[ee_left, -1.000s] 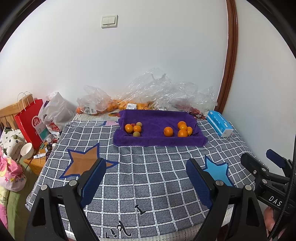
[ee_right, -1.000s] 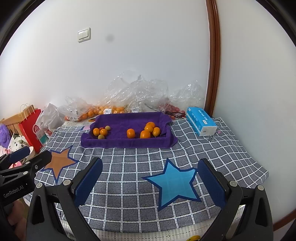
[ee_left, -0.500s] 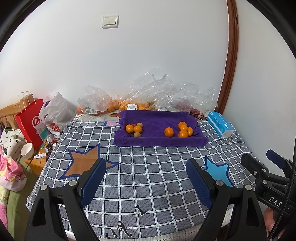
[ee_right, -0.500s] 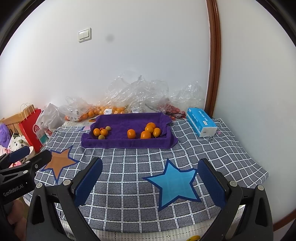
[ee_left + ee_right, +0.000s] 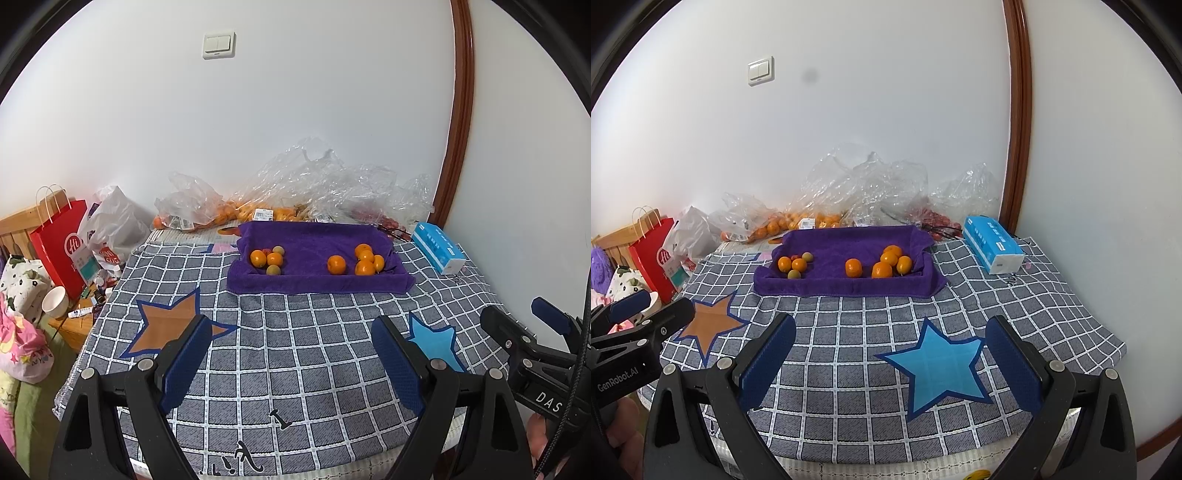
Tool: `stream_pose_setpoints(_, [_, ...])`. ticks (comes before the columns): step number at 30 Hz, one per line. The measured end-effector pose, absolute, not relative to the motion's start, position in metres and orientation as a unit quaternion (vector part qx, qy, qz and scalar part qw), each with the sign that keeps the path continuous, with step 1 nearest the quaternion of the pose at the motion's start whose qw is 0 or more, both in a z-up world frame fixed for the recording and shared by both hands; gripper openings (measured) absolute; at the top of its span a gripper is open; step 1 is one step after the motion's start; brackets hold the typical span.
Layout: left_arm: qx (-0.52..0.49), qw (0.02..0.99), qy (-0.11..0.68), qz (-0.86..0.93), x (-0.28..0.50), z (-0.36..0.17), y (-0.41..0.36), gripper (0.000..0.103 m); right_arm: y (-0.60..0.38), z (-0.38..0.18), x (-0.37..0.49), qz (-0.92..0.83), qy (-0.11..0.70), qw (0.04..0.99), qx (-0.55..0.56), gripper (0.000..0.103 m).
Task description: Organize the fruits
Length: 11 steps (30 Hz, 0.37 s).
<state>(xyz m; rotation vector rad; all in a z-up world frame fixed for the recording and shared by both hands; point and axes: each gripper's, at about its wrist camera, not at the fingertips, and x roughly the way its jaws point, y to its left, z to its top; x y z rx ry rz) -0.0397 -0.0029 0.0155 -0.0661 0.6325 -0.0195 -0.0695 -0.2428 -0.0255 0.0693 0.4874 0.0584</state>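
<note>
Through my left gripper [image 5: 290,354], jaws spread and empty, the purple towel-lined tray [image 5: 317,282] holds small mixed fruits [image 5: 266,259] left, oranges [image 5: 364,260] right. Through my right gripper [image 5: 890,356], equally spread, whichever fruit I fetch, I'd approach low and pinch gently.

Bare checked cloth [image 5: 849,354] lies open up to the purple tray [image 5: 849,288] (plastic bags [image 5: 871,184] crowd behind it).
</note>
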Motion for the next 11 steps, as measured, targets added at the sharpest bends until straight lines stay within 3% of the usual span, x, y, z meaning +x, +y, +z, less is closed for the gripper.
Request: stream_pose_setpoints(11, [-0.030,0.950,0.311,-0.006,-0.0406,0.0163,-0.0042,0.088,-0.2411,-0.0252,-0.0704,0.031,0.241,0.970,0.031,0.101])
